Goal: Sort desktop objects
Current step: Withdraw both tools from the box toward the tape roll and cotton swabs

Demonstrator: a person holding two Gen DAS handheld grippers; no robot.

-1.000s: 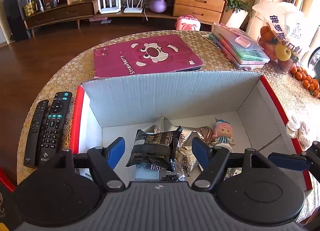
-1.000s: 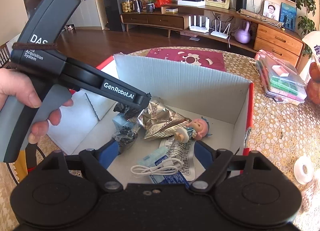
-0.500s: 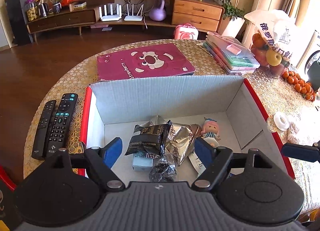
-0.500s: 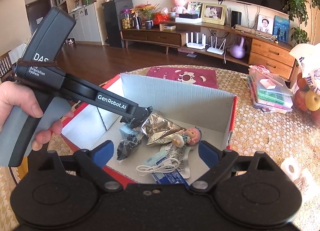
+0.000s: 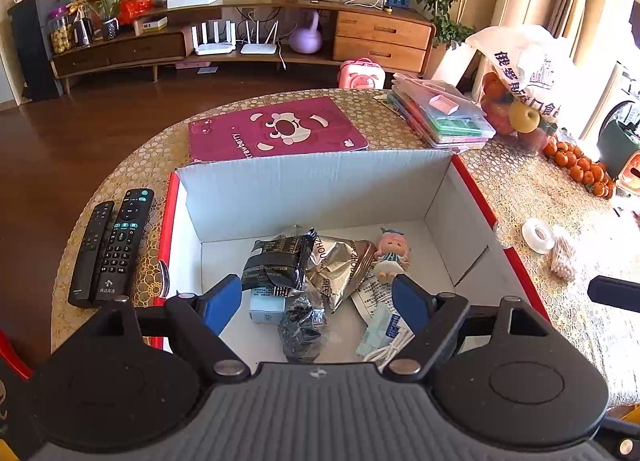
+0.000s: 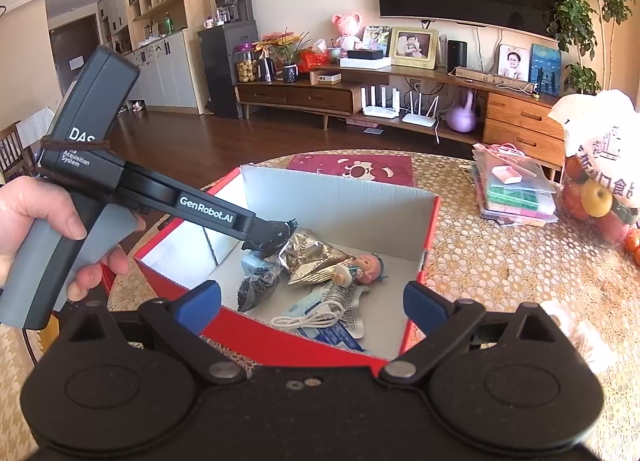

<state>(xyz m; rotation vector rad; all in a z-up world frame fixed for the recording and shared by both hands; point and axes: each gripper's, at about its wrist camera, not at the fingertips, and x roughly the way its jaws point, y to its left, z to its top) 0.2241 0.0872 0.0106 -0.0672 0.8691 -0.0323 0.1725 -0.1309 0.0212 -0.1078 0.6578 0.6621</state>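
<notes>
Left tongs [image 5: 316,293] are spread wide with nothing in them, hanging over the near edge of the box [image 5: 312,189]. The right tongs [image 6: 311,293] are spread and empty too, sitting just outside the box's near corner. Compared to a second ago both have backed off and lifted, so the box looks smaller and more of the bench [image 5: 532,189] shows up.

The black packet [image 5: 276,261] that sat between the left fingers is lying on the pile, on top of the silver bag [image 5: 340,265], with the doll [image 5: 392,253] at its 3 o'clock and a white cable [image 6: 308,319] near the front wall. So I'd say that drop is done and both tongs are free for the next thing.

Still out, going by the left view: two remotes [image 5: 112,245] at the box's 9 o'clock, a tape roll [image 5: 538,235] at 3 o'clock, a pink mat [image 5: 280,129] at 12, and stacked plastic cases [image 5: 444,117] around 1. A fruit bag [image 5: 524,73] sits past those.

The bench is round with a gold lacy cover, probably a bit grippy. Beyond it there's a wood floor and a long TV unit [image 5: 240,21].
</notes>
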